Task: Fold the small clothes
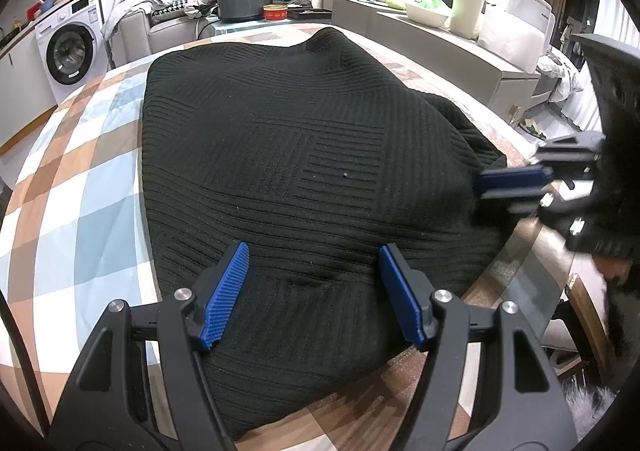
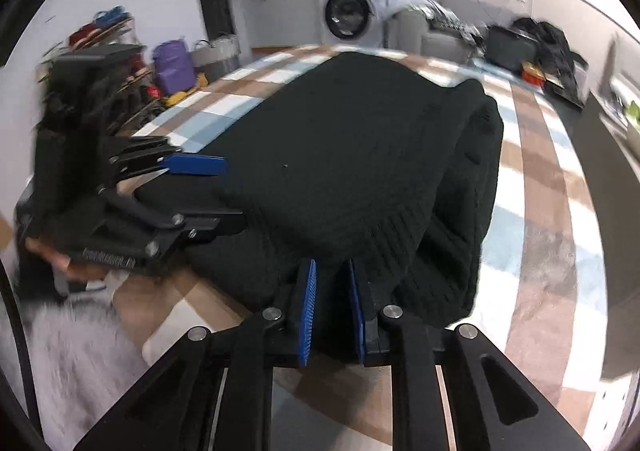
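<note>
A black ribbed knit sweater [image 1: 304, 155] lies folded over on a table with a blue, white and brown checked cloth [image 1: 80, 191]. My left gripper [image 1: 314, 249] is open just above the sweater's near hem, one blue pad on each side, gripping nothing. In the right wrist view the left gripper [image 2: 200, 191] shows at the left edge of the sweater [image 2: 352, 155]. My right gripper [image 2: 331, 264] is shut on a bunched fold at the sweater's near edge, with dark fabric between its pads. The right gripper [image 1: 516, 179] also appears at the sweater's right edge, held by a person's hand.
The table's bare wooden edge [image 1: 532, 251] runs along the right. A black box [image 1: 244, 1] and a red tin [image 1: 276, 13] stand beyond the table's far side. A washing machine [image 1: 70, 47] and sofas are behind. White fluffy material [image 2: 72, 363] lies below the table edge.
</note>
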`<state>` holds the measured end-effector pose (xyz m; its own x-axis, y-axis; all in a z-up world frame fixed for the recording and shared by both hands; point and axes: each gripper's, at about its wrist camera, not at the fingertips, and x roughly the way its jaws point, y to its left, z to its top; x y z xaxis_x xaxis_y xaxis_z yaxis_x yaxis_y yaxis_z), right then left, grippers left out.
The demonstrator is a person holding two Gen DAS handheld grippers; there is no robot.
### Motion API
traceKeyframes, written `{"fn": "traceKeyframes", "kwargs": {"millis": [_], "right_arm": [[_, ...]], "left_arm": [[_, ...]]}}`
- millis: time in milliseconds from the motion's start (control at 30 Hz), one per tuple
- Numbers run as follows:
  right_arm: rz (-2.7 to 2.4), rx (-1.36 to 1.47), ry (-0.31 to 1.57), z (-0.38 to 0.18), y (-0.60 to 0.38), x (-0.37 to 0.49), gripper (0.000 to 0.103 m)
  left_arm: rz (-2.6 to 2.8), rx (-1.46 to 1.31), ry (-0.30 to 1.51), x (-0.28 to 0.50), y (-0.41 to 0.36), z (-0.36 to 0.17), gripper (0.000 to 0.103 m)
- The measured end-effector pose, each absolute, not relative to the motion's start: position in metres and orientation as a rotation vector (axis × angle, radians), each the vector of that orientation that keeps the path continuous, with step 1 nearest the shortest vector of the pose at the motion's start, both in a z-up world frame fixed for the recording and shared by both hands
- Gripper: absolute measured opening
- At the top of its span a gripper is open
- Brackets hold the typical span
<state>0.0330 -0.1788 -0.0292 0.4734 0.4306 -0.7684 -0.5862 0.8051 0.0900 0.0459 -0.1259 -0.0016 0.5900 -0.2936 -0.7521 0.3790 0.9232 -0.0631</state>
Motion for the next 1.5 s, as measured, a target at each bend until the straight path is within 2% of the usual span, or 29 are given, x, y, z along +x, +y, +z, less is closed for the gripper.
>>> {"fn": "traceKeyframes", "kwargs": {"millis": [167,367,433,600,733,867,967,1133,1200,1233,1267,1300,1500], "right_arm": [[0.44,-0.231,0.924,-0.021,-0.223,0.038,0.016],[0.481,0.092,0.921,-0.013,-0.258,0.055,0.018],[0.515,0.134,0.942,-0.019,-0.253,0.058,0.022],[0.499,0.238,1.005,-0.039,-0.247,0.078,0.022],[0.501,0.202,0.979,-0.037,-0.245,0.075,0.012],[0.455,0.107,1.014,-0.034,-0.242,0.069,0.012],[0.448,0.134,0.951,-0.018,-0.246,0.067,0.026],[0.407,0.223,0.937,-0.021,-0.241,0.097,0.028],[0.379,0.252,0.938,-0.027,-0.24,0.11,0.028],[0.38,0.286,0.94,-0.032,-0.24,0.119,0.025],[0.387,0.312,0.943,-0.035,-0.24,0.124,0.015],[0.392,0.33,0.948,-0.039,-0.24,0.128,0.013],[0.297,0.247,0.956,-0.043,-0.239,0.127,0.014]], "left_arm": [[-0.391,0.11,0.855,0.047,-0.126,-0.001,0.065],[-0.391,0.106,0.855,0.046,-0.126,-0.001,0.065],[-0.391,0.107,0.855,0.046,-0.126,-0.001,0.065],[-0.392,0.103,0.856,0.047,-0.125,-0.001,0.065],[-0.391,0.105,0.856,0.047,-0.125,-0.001,0.066],[-0.392,0.104,0.856,0.047,-0.126,-0.001,0.066],[-0.393,0.105,0.856,0.047,-0.125,-0.001,0.067],[-0.397,0.101,0.857,0.047,-0.123,-0.001,0.067],[-0.397,0.102,0.857,0.048,-0.124,-0.001,0.067],[-0.397,0.101,0.858,0.048,-0.124,-0.001,0.067],[-0.398,0.1,0.857,0.048,-0.124,-0.001,0.067],[-0.398,0.1,0.858,0.048,-0.124,-0.001,0.067],[-0.395,0.098,0.862,0.048,-0.122,0.001,0.067]]}}
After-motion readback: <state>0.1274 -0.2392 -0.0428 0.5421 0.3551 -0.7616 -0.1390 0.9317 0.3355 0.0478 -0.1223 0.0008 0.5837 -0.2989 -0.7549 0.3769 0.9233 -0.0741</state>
